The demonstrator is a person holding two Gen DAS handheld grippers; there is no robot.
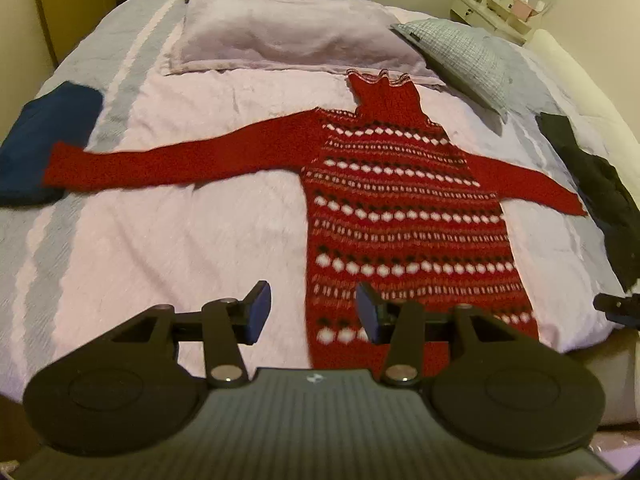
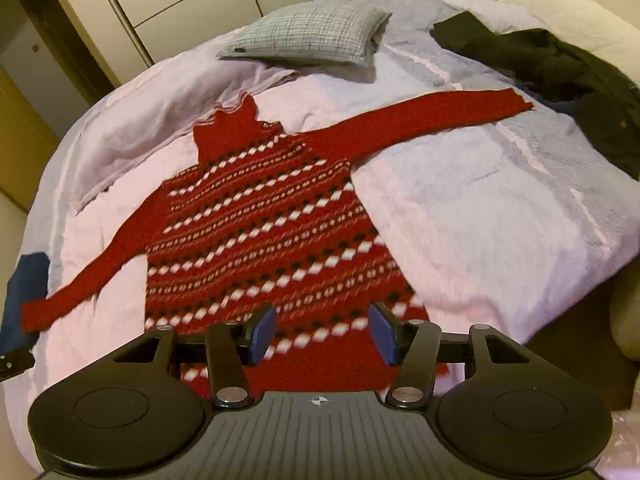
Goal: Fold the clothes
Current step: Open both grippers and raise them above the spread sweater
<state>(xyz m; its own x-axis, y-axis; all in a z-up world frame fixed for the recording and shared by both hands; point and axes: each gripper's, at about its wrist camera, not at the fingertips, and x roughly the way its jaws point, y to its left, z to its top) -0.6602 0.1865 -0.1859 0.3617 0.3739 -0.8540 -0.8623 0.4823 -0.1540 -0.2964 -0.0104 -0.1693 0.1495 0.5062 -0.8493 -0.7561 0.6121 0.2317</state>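
I see the red patterned sweater (image 1: 404, 208) lying flat on the bed (image 1: 168, 248), front up, both sleeves spread wide and its collar toward the pillows. My left gripper (image 1: 314, 314) hovers above its hem, fingers apart and holding nothing. My right gripper (image 2: 322, 334) hangs over the hem too, fingers apart and empty.

A red knitted sweater (image 1: 404, 208) (image 2: 256, 232) lay flat and unfolded on the bed, its high collar toward the pillows and its hem at the near edge. Bands of white and black diamonds crossed the body. Both plain red sleeves stretched straight out to the sides.
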